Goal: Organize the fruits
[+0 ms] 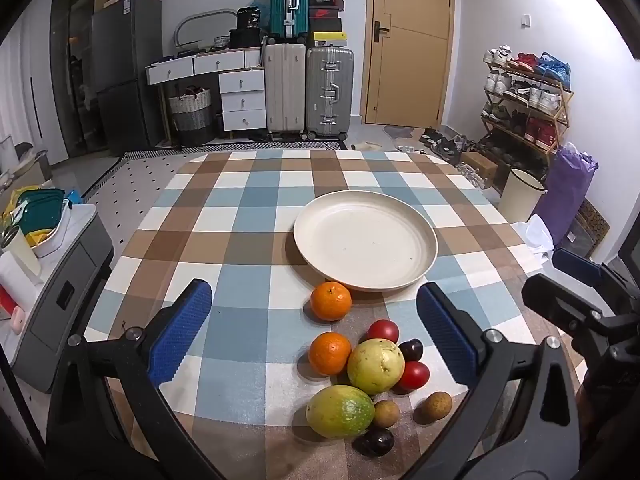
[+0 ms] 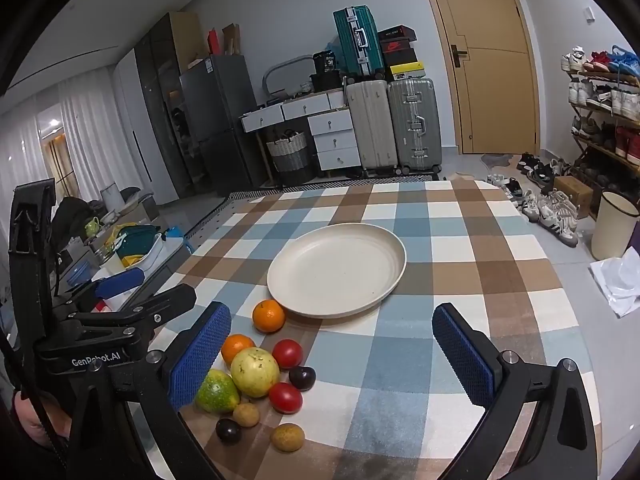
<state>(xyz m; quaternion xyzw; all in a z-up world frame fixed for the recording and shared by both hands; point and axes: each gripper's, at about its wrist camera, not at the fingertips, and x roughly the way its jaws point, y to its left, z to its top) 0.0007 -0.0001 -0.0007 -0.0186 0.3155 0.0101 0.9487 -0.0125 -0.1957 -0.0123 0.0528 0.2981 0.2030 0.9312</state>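
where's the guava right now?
Guava sits mid-pile on the tablecloth, near side of the plate, between an orange and a red fruit.

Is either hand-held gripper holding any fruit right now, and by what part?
Nothing is held. The left hand-held gripper and right hand-held gripper are both open above the table.

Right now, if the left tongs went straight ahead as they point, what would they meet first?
Probably the far orange, centred between the open left tongs; just beyond it sits the plate. Depth is unclear.

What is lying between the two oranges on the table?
Nothing: between the far orange and the near orange only bare checked tablecloth shows, clearest in the left wrist view.
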